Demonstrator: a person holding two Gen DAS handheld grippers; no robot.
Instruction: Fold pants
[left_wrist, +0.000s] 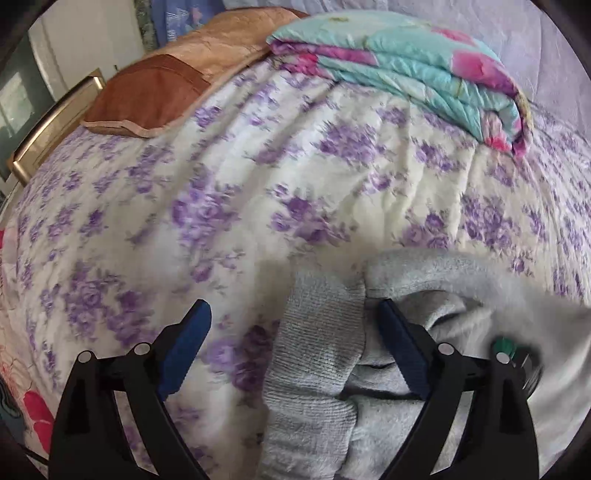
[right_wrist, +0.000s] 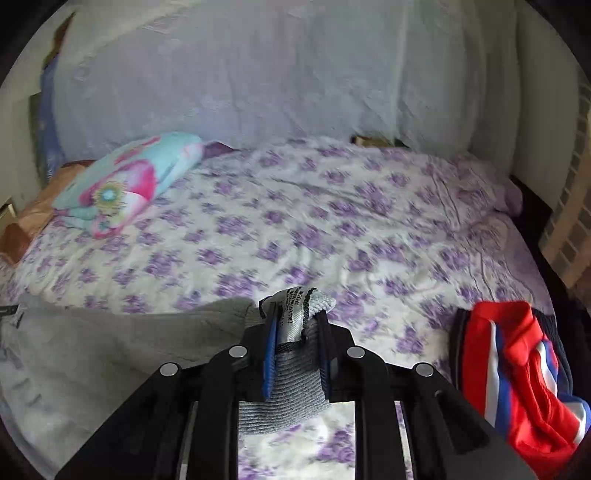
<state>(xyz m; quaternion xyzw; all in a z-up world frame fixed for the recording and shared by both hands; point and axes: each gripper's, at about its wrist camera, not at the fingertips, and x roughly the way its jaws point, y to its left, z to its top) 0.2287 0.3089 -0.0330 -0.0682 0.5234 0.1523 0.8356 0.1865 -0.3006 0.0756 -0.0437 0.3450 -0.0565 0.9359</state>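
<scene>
Both claws work the grey pants (left_wrist: 424, 369) on the floral bedspread (left_wrist: 258, 184): my left gripper (left_wrist: 291, 354) stands spread astride the ribbed band, probably to grab it, while my right gripper (right_wrist: 295, 354) pinches the labelled band to lift it.

Pants (left_wrist: 388, 332) lying on bedspread (left_wrist: 295, 177) at near edge of bed; ribbed cuff (left_wrist: 314, 350) sitting between wide-apart jaws of left gripper (left_wrist: 291, 350). Right gripper (right_wrist: 295, 354) pinching waistband (right_wrist: 295, 373) with label (right_wrist: 293, 314), rest of pants trailing off to its left. Folded quilt (right_wrist: 122, 184) lying far left on bedspread, pillow (left_wrist: 155, 92) sitting beside it. Bundled garment (right_wrist: 517, 369) lying at right near edge
</scene>
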